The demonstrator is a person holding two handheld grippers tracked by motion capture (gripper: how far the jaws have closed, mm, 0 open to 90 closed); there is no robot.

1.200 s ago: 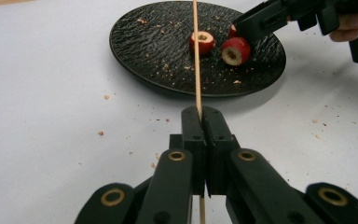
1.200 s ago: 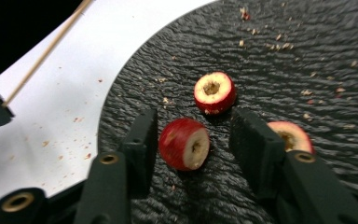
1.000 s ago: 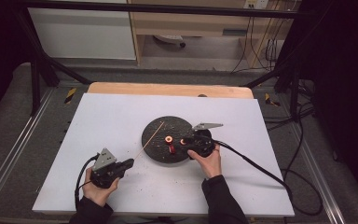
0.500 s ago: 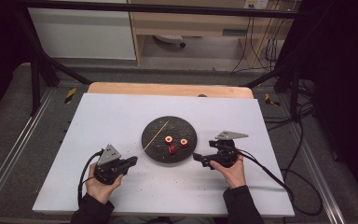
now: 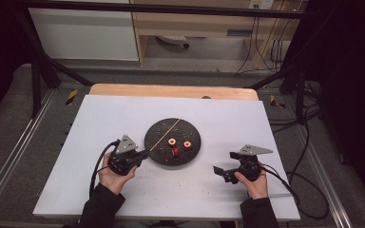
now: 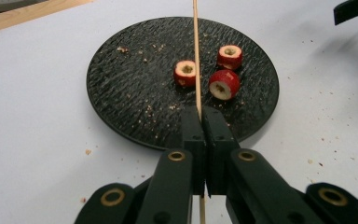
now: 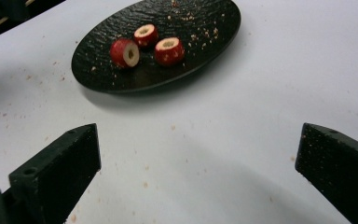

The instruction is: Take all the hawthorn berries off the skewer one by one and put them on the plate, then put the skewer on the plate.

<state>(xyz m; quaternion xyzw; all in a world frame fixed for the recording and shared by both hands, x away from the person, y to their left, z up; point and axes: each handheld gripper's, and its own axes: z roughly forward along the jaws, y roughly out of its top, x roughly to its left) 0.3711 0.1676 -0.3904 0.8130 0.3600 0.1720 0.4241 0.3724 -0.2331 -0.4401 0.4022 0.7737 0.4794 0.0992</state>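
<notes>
Since a second ago the right gripper point(image 5: 222, 172) has left the plate point(image 5: 158, 135) and now sits on the table point(image 5: 266, 123) at about 4 o'clock from it, well apart. The left gripper point(image 5: 145, 153) has moved in from the near left and now reaches the plate's 8 o'clock edge.

The plate is round, black and rough-ribbed, dusted with pale crumbs. Three short fruit pieces point(image 6: 224, 84) lie on it, red-skinned with pale cut faces and a cored hole in each; two stand flat, and the one nearest the gripper lies on its side. The table top is a smooth white sheet, speckled with crumbs, over a wooden board showing at its far edge.

The left jaws are clamped together on a thin, straight wooden skewer point(image 6: 196, 56), which runs from the tips across the plate toward 1 o'clock, passing just beside one piece. The right jaws stand wide apart over bare table, holding nothing.
</notes>
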